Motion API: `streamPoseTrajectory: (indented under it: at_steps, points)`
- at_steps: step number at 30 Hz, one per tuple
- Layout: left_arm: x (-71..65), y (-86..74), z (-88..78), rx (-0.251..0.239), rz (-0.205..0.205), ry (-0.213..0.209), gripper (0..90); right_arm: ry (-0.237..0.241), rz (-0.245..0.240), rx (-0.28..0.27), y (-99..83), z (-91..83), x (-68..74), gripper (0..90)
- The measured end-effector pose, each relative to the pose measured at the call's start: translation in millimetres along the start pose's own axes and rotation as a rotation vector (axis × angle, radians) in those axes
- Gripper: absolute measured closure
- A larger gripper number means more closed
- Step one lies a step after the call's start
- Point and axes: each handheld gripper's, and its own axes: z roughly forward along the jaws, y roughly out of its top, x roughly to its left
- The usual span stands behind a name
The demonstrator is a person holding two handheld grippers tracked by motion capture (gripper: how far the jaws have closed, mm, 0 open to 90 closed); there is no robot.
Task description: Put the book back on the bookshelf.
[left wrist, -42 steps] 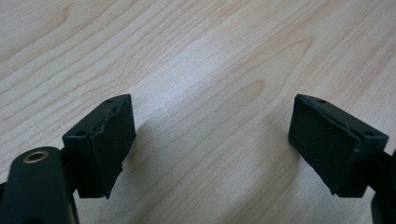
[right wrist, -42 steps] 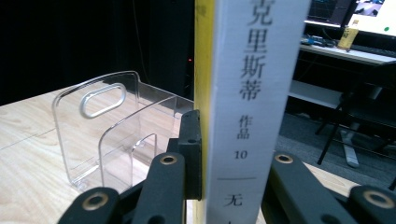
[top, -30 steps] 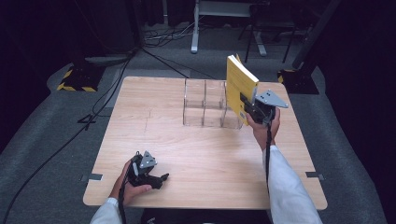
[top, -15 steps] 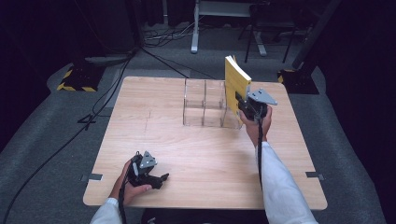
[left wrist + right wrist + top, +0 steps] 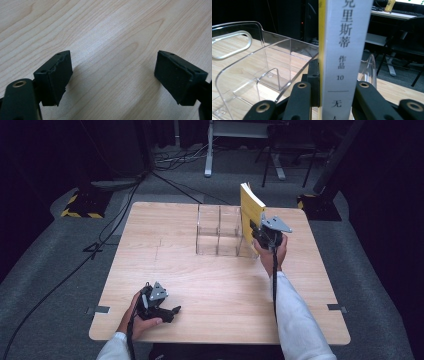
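Above the right end of a clear acrylic organizer, the right gripper pinches a yellow book upright by its spine, apparently slotting it in; lowering it squarely between the walls likely comes next. Well nearer than the organizer, the left gripper rests spread and empty on the pale wooden table, amid dark surroundings.

One worktop is carrying one clear plastic organiser, which is showing two compartments in the high view. One yellow book is standing at its right end. Two grippers are working here: one left gripper, one right gripper.
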Motion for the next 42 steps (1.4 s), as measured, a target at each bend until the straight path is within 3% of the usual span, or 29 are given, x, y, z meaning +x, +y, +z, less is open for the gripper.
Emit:
streamPoseTrajectory:
  at_steps: [18,40,42]
  points:
    - [-0.1,-0.1,0.1,-0.003,0.002,0.001,15.9,0.003,0.042,-0.005,-14.6,5.7,1.1,75.7]
    - [-0.4,-0.2,-0.1,-0.002,0.011,-0.008,16.5,0.018,0.019,0.041,-23.6,0.9,-4.2,73.6]
    - [-0.3,-0.2,-0.1,-0.002,0.011,-0.008,16.5,0.015,0.0,0.051,-22.4,-0.1,-4.0,72.9]
